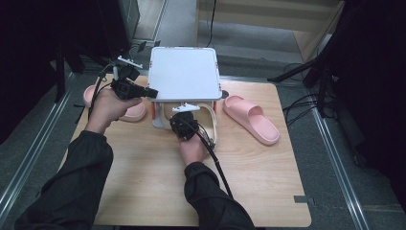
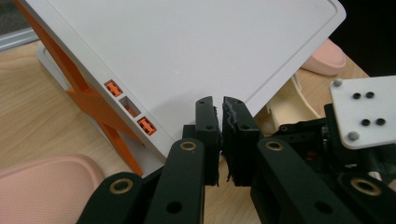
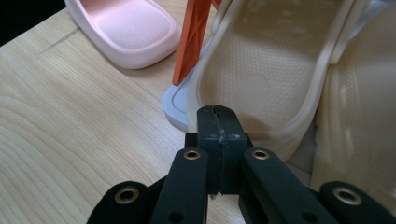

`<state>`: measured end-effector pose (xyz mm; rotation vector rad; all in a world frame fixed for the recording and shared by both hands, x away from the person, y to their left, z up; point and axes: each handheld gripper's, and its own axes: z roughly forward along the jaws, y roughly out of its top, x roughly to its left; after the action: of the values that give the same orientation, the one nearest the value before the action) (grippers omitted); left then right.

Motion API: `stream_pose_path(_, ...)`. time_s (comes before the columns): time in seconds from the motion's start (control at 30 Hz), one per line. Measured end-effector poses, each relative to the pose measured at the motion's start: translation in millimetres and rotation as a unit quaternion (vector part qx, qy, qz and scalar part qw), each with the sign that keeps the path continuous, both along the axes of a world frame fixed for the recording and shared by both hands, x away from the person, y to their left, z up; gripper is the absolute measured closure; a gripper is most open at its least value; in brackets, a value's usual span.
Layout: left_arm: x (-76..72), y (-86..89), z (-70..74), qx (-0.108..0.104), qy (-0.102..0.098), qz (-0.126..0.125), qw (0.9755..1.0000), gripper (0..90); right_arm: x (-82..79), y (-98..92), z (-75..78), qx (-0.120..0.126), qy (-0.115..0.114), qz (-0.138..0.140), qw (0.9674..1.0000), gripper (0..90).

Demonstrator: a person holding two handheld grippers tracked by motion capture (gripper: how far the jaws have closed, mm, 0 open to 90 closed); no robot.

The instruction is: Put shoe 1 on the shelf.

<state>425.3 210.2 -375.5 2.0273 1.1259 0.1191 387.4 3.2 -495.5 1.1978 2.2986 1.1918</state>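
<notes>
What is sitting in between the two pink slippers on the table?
Between the two pink slippers stands the white rack with orange legs, cream slippers tucked under it, seen in the high view.

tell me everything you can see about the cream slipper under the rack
The cream slipper looks like soft moulded foam or rubber, with a dotted footbed and a raised rim. It lies sole down on the bottom shelf of the white rack, beside an orange rack leg, with a second cream slipper alongside. The right gripper, jaws shut, is at its near rim; whether it pinches the rim cannot be told.
</notes>
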Motion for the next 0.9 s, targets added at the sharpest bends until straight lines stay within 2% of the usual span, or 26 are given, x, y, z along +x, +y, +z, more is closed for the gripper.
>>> stream_pose_path(0.1, 0.1, 0.8, -0.3, -0.003, 0.003, 0.001, 1.0, 84.3, -7.2, -2.1, 1.0, -0.002, 0.012, 0.01, 0.9999, 90.0)
stream_pose_path(0.27, -0.3, 0.0, 0.2, 0.001, 0.001, 0.002, 1.0, 84.3, -20.5, -9.9, 4.9, 0.007, 0.011, 0.018, 0.9998, 90.0)
stream_pose_path(0.33, -0.5, -0.2, 0.2, 0.002, 0.0, 0.002, 1.0, 84.3, -33.4, -18.5, 10.5, 0.013, 0.009, 0.027, 0.9995, 90.0)
stream_pose_path(0.37, -0.6, -0.3, 0.1, 0.001, 0.001, 0.003, 1.0, 84.3, -33.4, -18.5, 10.5, 0.013, 0.009, 0.027, 0.9995, 90.0)
stream_pose_path(0.4, -0.5, -0.2, 0.0, -0.001, 0.002, 0.004, 1.0, 84.3, -44.6, -26.8, 13.8, 0.016, 0.003, 0.035, 0.9993, 90.0)
stream_pose_path(0.43, -0.5, -0.2, 0.0, -0.001, 0.002, 0.004, 1.0, 84.3, -44.6, -26.8, 13.8, 0.016, 0.003, 0.035, 0.9993, 90.0)
stream_pose_path(0.6, -0.5, 0.1, -0.4, -0.003, 0.002, 0.005, 1.0, 84.3, -70.1, -52.6, 20.3, 0.022, 0.008, 0.042, 0.9989, 90.0)
stream_pose_path(0.7, -0.8, -0.1, -0.3, -0.002, 0.001, 0.005, 1.0, 84.3, -75.7, -61.3, 20.8, 0.026, 0.013, 0.04, 0.9988, 90.0)
stream_pose_path(0.73, -0.7, 0.0, -0.5, -0.003, 0.001, 0.005, 1.0, 84.3, -80.2, -70.8, 20.4, 0.031, 0.019, 0.039, 0.9986, 90.0)
stream_pose_path(0.9, -0.9, 0.1, -0.8, -0.003, -0.001, 0.004, 1.0, 84.3, -89.1, -88.0, 17.4, 0.026, 0.026, 0.033, 0.9988, 90.0)
